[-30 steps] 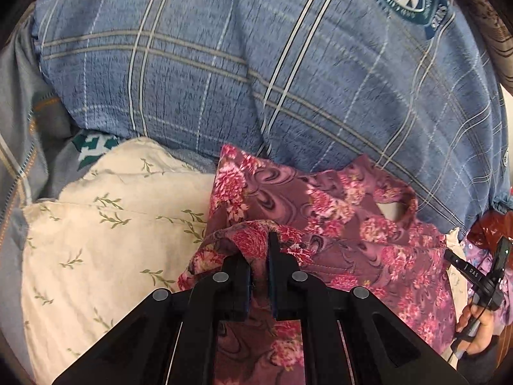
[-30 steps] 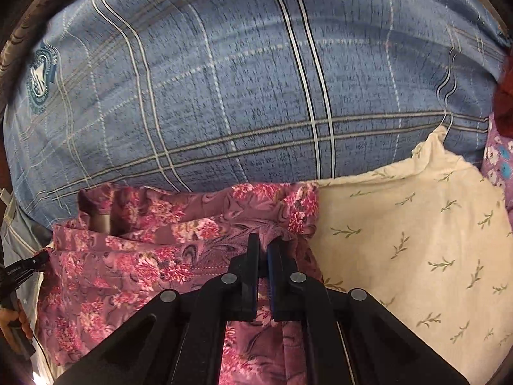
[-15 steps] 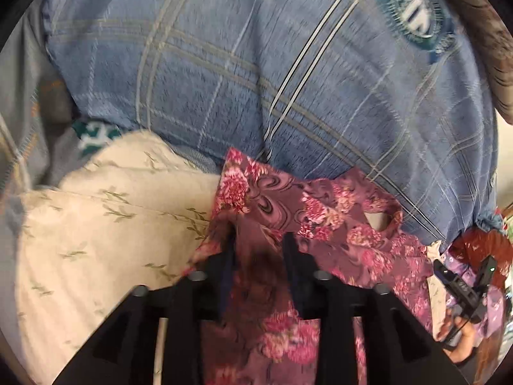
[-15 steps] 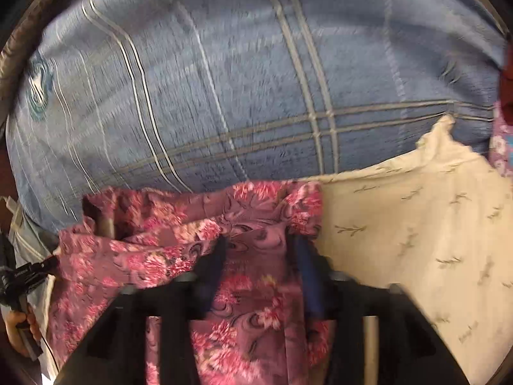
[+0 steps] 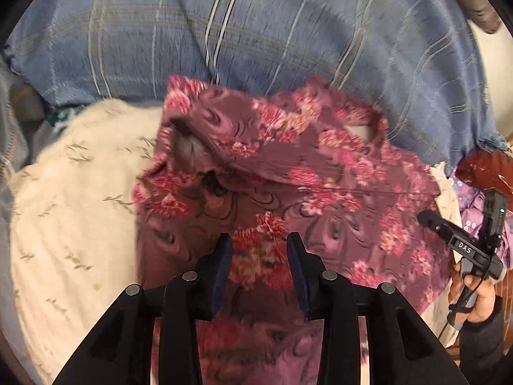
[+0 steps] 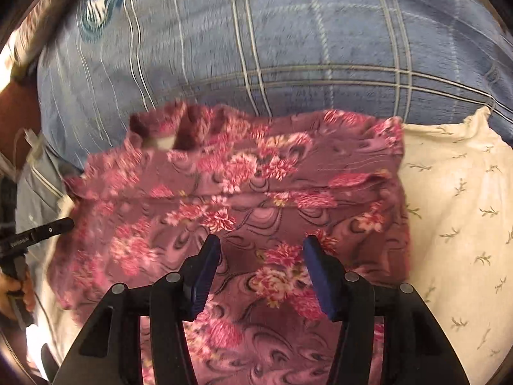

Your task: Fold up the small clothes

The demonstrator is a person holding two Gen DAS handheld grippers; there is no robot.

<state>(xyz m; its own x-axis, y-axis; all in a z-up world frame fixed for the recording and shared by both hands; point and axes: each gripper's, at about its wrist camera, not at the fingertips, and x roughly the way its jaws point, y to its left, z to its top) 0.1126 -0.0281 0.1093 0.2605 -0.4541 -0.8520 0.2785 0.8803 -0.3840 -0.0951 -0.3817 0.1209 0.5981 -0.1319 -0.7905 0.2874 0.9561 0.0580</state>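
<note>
Blue plaid bedding (image 5: pixel 256 25) fills the background in both wrist views, with a round teal logo (image 6: pixel 99 6) on it at upper left in the right view. Cream leaf-print cloth (image 5: pixel 70 211) lies left of the garment in the left view, right of it (image 6: pixel 458 211) in the right view. Maroon floral garment (image 5: pixel 288 173) lies spread on top of these, touching the cream cloth along one side edge. Long axis runs away from the cameras toward the blue bedding; a horizontal fold crease crosses it about midway (image 6: pixel 256 192). Far edge is rumpled, with a small opening (image 6: pixel 160 142) showing pale lining. Frames are motion-blurred.

Left gripper (image 5: pixel 258 256) is spread apart, hovering over the near part of the garment, nothing between the fingers but fabric below. Right gripper (image 6: pixel 261 260) is also spread wide, holding nothing, over the same near area. Each view shows the other handheld unit at its edge: right hand (image 5: pixel 474 292), left hand (image 6: pixel 16 288).
</note>
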